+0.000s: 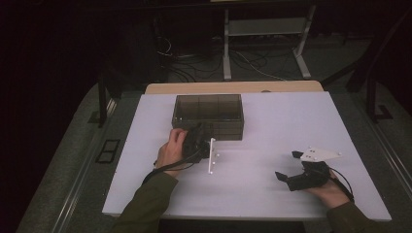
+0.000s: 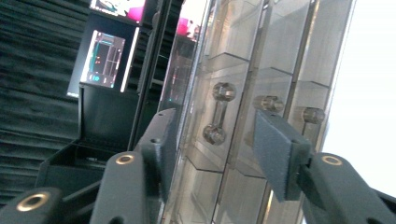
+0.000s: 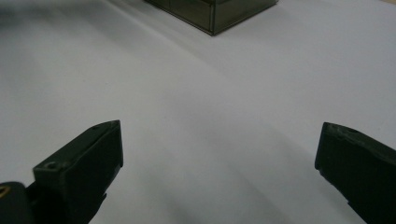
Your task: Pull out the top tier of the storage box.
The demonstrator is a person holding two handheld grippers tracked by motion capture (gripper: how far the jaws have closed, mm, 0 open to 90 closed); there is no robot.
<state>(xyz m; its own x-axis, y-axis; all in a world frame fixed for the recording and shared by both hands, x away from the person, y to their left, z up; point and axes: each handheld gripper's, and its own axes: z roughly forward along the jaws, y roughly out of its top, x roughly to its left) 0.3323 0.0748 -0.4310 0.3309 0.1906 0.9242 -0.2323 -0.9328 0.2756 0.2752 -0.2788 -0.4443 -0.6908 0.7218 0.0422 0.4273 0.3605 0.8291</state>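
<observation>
Drawer box [image 1: 208,114]: smoky clear glossy plastic, with clear knobbed handles [image 2: 218,113]; counter [image 1: 272,121]: smooth matt white; left claw [image 2: 212,144]: matt black plastic, grainy pads [image 2: 273,149]

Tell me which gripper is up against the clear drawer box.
The left gripper, with the clear drawer box's front between its jaws. The right gripper sits apart, over bare table, jaws wide open.
</observation>
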